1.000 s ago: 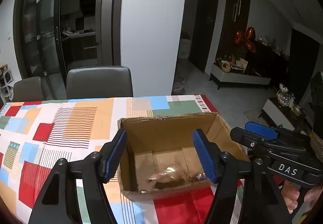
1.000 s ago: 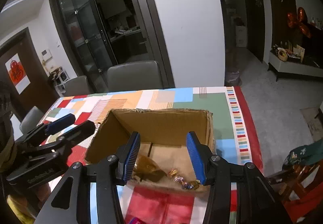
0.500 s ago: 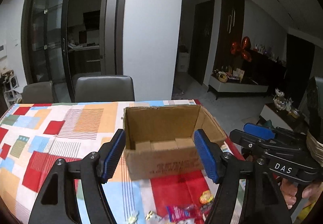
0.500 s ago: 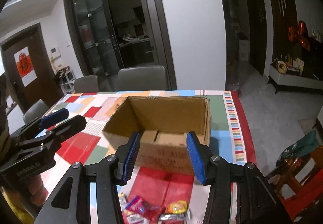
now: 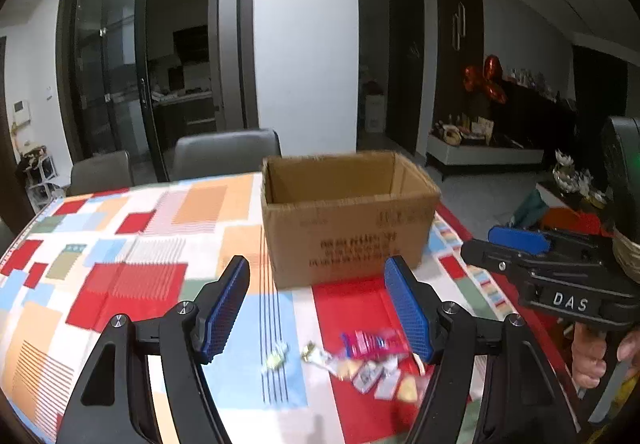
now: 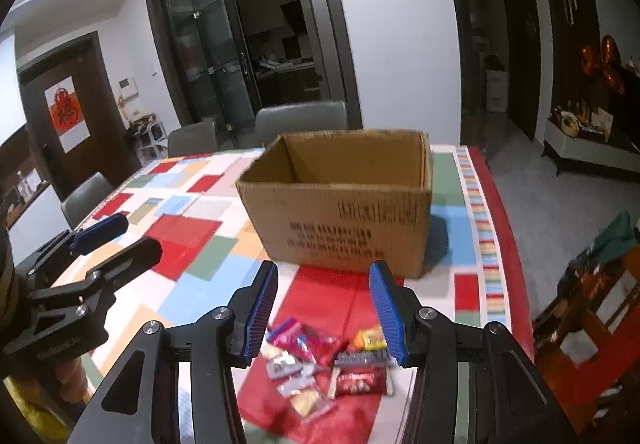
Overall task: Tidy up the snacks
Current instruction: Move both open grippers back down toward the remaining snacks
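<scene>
An open cardboard box (image 5: pixel 348 220) (image 6: pixel 344 204) stands on the patchwork tablecloth (image 5: pixel 132 244) (image 6: pixel 192 228). On the near side of it lies a heap of small wrapped snacks (image 5: pixel 368 360) (image 6: pixel 320 356), with two loose candies (image 5: pixel 276 356) to its left. My left gripper (image 5: pixel 320 308) hovers above the snacks, open and empty. My right gripper (image 6: pixel 324 308) also hangs over the heap, open with nothing between its blue pads (image 6: pixel 384 304). Each gripper shows at the edge of the other's view: the right gripper (image 5: pixel 520 244) and the left gripper (image 6: pixel 104 236).
Grey chairs (image 5: pixel 224 152) (image 6: pixel 300 120) stand along the table's far side. The table's right edge (image 6: pixel 504 228) drops to the floor, where a low cabinet (image 5: pixel 480 152) stands. A hand (image 5: pixel 592 356) grips the right tool's handle.
Both grippers have pulled back from over the box, so its inside is now hidden. The snack heap on the cloth has come into view beneath them.
</scene>
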The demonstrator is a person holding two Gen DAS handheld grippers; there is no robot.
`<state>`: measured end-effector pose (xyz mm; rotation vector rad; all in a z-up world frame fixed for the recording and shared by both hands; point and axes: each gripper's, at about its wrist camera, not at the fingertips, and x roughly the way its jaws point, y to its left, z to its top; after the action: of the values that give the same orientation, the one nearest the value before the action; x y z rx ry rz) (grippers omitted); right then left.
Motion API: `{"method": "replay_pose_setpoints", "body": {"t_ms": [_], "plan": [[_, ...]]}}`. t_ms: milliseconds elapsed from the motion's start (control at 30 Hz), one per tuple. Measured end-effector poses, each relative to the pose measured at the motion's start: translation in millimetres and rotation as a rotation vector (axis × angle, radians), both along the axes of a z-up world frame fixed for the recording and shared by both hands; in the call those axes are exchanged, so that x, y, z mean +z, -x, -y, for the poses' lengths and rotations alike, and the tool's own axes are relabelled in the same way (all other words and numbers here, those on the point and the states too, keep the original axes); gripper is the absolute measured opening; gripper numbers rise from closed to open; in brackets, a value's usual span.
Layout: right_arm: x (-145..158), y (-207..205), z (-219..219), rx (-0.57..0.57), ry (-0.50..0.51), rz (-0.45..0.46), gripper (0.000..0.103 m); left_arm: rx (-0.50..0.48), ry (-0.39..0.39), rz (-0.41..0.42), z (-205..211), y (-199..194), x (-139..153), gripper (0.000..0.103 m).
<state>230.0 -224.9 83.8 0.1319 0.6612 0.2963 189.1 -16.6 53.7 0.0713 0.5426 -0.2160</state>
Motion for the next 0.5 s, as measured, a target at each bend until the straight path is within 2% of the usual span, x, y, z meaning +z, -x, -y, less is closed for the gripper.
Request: {"method": "replay_pose_setpoints", "body": {"t_ms": [267,333,500], "plan": [[-42.0,12.9,3.0,-0.005,0.036,-0.083,0.049,-0.017,-0.005,-0.106,7.3,9.2,-45.7,0.069],[-54.1,14.9,3.6,-0.015,0.041,-0.111,0.059,-0.022,-0.013,-0.129,9.8,8.7,-56.8,0.069],[-79.7,15.7,3.1,-0.028,0.058,-0.166,0.059,-0.027,-0.022,-0.189,9.5,6.3,-83.0,0.069]]}}
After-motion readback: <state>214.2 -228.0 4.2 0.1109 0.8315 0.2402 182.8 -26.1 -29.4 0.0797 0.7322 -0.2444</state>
